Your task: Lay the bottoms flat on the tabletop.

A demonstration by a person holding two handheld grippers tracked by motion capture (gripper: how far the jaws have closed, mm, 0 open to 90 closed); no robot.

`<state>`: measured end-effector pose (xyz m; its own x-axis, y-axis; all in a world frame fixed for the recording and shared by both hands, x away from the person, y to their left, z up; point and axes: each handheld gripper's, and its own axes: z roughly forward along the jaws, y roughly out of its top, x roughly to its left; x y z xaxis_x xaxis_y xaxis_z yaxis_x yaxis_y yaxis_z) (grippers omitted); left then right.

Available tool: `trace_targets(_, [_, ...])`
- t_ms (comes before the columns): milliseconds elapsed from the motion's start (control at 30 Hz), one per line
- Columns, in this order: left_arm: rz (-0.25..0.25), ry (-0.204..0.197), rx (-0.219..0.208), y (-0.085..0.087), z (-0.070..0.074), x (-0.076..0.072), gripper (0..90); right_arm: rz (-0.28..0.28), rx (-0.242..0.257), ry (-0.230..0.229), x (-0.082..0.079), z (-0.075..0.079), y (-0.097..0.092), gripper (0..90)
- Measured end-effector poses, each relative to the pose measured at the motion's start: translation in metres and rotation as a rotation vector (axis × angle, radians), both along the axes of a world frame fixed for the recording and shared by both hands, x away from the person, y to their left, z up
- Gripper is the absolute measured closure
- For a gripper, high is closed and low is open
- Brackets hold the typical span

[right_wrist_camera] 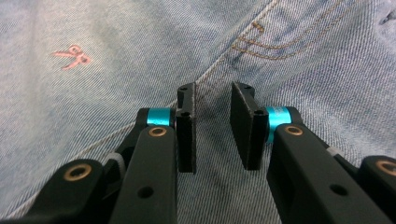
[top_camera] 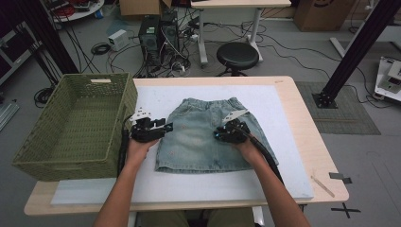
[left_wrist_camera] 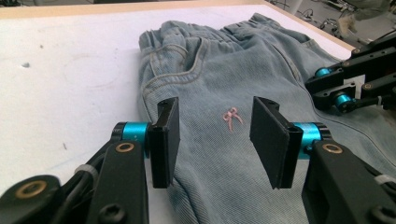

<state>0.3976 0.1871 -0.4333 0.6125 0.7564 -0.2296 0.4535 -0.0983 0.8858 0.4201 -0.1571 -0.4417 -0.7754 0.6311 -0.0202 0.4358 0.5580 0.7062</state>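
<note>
Denim skirt (top_camera: 204,135) flat on white mat (top_camera: 283,175), left tongs (left_wrist_camera: 215,140) and right tongs (right_wrist_camera: 213,128) both apart above it

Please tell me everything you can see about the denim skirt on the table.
The skirt is pale, faded blue denim with an elastic gathered waistband, curved front pockets with tan stitching, and small pink embroidered bows. It lies flat on the white mat, waistband away from the person, hem near them. The left hand-held gripper is at its left edge and the right hand-held gripper over its right half, both with jaws apart, gripping nothing.
</note>
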Motion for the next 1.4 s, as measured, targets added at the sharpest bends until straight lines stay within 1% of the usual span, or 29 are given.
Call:
trace_targets(33, [0.001,0.005,0.001,0.000,0.000,-0.001,53.2,0.003,0.001,-0.007,-0.002,0.002,-0.002,67.7])
trace_targets(67, [0.002,0.012,0.005,0.000,0.000,-0.003,53.9,-0.009,0.016,-0.014,-0.004,0.005,-0.007,67.6])
trace_targets(133, [-0.003,0.015,0.015,0.001,-0.002,-0.007,56.0,-0.035,0.069,-0.034,-0.010,0.011,-0.022,67.5])
trace_targets(167, [-0.001,0.019,0.029,0.002,-0.002,-0.010,58.1,-0.055,0.087,-0.047,-0.014,0.013,-0.032,67.6])
trace_targets(200, [-0.002,0.022,0.032,0.003,-0.003,-0.012,58.3,-0.078,0.096,-0.057,-0.018,0.015,-0.043,67.7])
trace_targets(267, [0.003,0.038,0.035,0.005,-0.006,-0.016,59.2,-0.131,0.100,-0.077,-0.025,0.016,-0.064,68.7])
trace_targets(333, [0.007,0.056,0.045,0.007,-0.008,-0.018,59.2,-0.193,0.078,-0.083,-0.031,0.015,-0.083,68.7])
trace_targets(400, [0.018,0.078,0.052,0.008,-0.009,-0.021,58.7,-0.232,0.051,-0.089,-0.036,0.013,-0.099,68.0])
trace_targets(467, [0.023,0.092,0.067,0.008,-0.010,-0.023,56.3,-0.263,0.019,-0.087,-0.041,0.009,-0.108,67.3])
trace_targets(500, [0.026,0.103,0.075,0.009,-0.010,-0.024,54.9,-0.280,-0.008,-0.090,-0.043,0.006,-0.114,67.1])
trace_targets(600, [0.024,0.133,0.101,0.008,-0.013,-0.026,54.3,-0.315,-0.021,-0.079,-0.048,0.001,-0.126,68.2])
trace_targets(633, [0.022,0.147,0.113,0.007,-0.015,-0.026,54.3,-0.330,-0.036,-0.074,-0.048,-0.001,-0.129,68.4])
trace_targets(667, [0.019,0.159,0.135,0.006,-0.015,-0.027,54.9,-0.352,-0.040,-0.062,-0.048,-0.004,-0.131,69.8])
trace_targets(700, [0.017,0.165,0.151,0.005,-0.017,-0.027,55.6,-0.359,-0.034,-0.052,-0.048,-0.006,-0.134,70.4])
trace_targets(733, [0.014,0.171,0.165,0.004,-0.018,-0.027,56.2,-0.367,-0.015,-0.049,-0.049,-0.007,-0.135,70.8])
trace_targets(767, [0.018,0.157,0.177,0.003,-0.018,-0.028,57.5,-0.368,-0.011,-0.049,-0.049,-0.008,-0.135,72.5])
trace_targets(833, [0.025,0.156,0.181,0.003,-0.018,-0.029,62.5,-0.369,-0.027,-0.059,-0.051,-0.008,-0.132,75.3])
trace_targets(867, [0.023,0.152,0.188,0.003,-0.018,-0.030,65.5,-0.372,-0.030,-0.058,-0.051,-0.008,-0.132,78.9])
trace_targets(933, [0.017,0.142,0.204,0.001,-0.018,-0.031,74.7,-0.383,-0.037,-0.059,-0.051,-0.008,-0.131,85.9])
trace_targets(1000, [0.007,0.132,0.218,-0.002,-0.018,-0.033,83.1,-0.379,-0.057,-0.072,-0.051,-0.008,-0.130,88.0])
trace_targets(1067, [0.011,0.130,0.215,-0.001,-0.018,-0.034,85.0,-0.372,-0.077,-0.087,-0.053,-0.007,-0.129,88.6])
trace_targets(1100, [0.019,0.128,0.208,-0.001,-0.018,-0.035,85.5,-0.378,-0.077,-0.083,-0.054,-0.007,-0.130,88.8])
trace_targets(1133, [0.017,0.125,0.205,0.000,-0.018,-0.036,85.7,-0.388,-0.078,-0.084,-0.054,-0.007,-0.132,88.8])
trace_targets(1233, [0.015,0.112,0.206,0.000,-0.018,-0.040,86.1,-0.401,-0.057,-0.070,-0.055,-0.007,-0.139,88.9])
trace_targets(1333, [0.020,0.117,0.187,0.002,-0.018,-0.040,86.0,-0.404,-0.058,-0.080,-0.055,-0.007,-0.137,88.5])
trace_targets(1367, [0.021,0.116,0.179,0.002,-0.017,-0.040,85.3,-0.399,-0.046,-0.077,-0.055,-0.008,-0.138,87.4])
trace_targets(1400, [0.015,0.107,0.163,0.004,-0.017,-0.041,83.7,-0.392,-0.029,-0.077,-0.056,-0.008,-0.139,83.1])
